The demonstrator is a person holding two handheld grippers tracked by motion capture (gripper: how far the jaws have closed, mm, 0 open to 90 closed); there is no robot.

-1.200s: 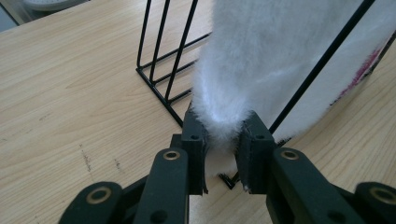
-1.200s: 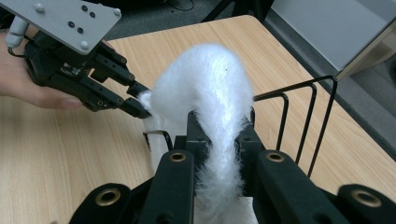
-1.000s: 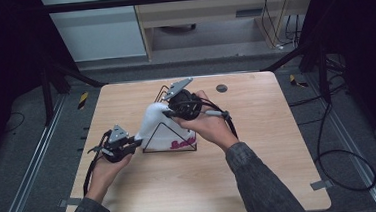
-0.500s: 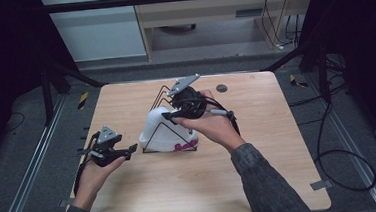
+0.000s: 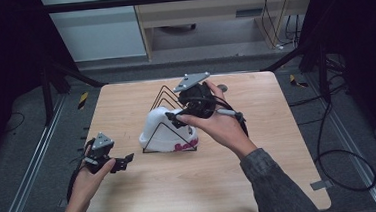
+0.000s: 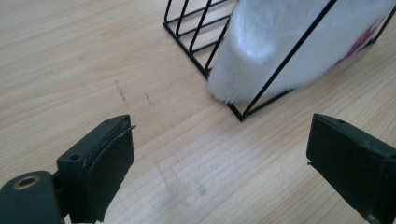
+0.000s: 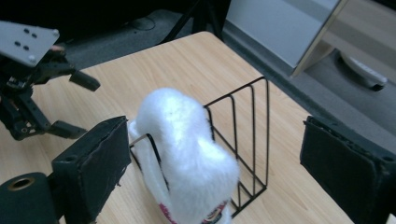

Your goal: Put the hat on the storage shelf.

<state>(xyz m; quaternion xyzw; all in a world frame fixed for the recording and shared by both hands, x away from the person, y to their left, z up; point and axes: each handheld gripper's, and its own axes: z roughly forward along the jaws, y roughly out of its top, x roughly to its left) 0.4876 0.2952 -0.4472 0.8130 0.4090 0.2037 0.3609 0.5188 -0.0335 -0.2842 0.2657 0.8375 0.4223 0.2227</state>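
Note:
A fluffy white hat (image 5: pixel 165 132) with pink lettering sits inside a black wire rack (image 5: pixel 161 95) in the middle of the wooden table (image 5: pixel 261 181). My right gripper (image 5: pixel 176 119) hovers just over the hat's top. Its jaws have just been opening and now stand wide, with the hat (image 7: pixel 187 154) below and between them, untouched. My left gripper (image 5: pixel 124 163) is low over the table left of the rack. Its jaws have just been opening too, and nothing is between them. In the left gripper view the rack's corner (image 6: pixel 240 114) and the hat (image 6: pixel 285 46) lie ahead of the gripper (image 6: pixel 219 128).
A small dark round thing (image 5: pixel 222 88) lies near the table's far edge. A shelf unit (image 5: pixel 209 14) stands beyond the table. Cables (image 5: pixel 340 160) trail over the floor on the right. Bare wood lies in front of the rack.
Both grippers went from shut to open. The left hand drew back to the left, away from the rack. The right hand rose off the hat, which stays in the rack.

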